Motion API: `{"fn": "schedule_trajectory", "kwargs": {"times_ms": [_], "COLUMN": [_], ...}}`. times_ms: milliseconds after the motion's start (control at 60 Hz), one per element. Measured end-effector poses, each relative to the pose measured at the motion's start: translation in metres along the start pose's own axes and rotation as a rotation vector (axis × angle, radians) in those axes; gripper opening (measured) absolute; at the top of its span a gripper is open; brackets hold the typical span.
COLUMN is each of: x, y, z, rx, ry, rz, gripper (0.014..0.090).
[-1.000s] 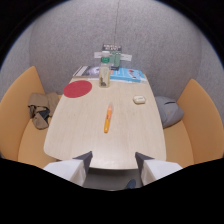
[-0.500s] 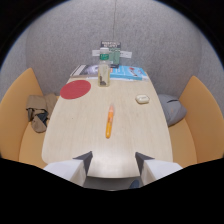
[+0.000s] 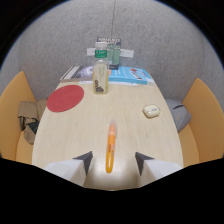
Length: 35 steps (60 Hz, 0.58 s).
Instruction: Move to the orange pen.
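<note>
Pale smooth wooden table [image 3: 75,135], rounded edges. Orange pen [image 3: 110,146]: slim glossy plastic stick, lies lengthwise, near end between spread fingers of gripper [image 3: 113,161], untouched. Beyond: flat red disc [image 3: 65,97], clear bottle [image 3: 100,75], small white case [image 3: 151,110].

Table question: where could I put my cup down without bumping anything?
Bare table lies between the red disc and the orange pen, and between the pen and the small white case. It is crowded at the far end, around the bottle and books.
</note>
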Motion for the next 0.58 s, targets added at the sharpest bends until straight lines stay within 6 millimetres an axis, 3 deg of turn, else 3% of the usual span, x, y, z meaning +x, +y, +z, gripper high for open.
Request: {"fn": "schedule_trajectory", "kwargs": {"times_ms": [183, 583], "x": [-0.002, -0.004], "y": [-0.016, -0.017], "z": [0.02, 0.025], "rx": [0.004, -0.002], "ry": [0.002, -0.006], "rz": [0.01, 0.023], "gripper": [0.0872, 0.0873]}}
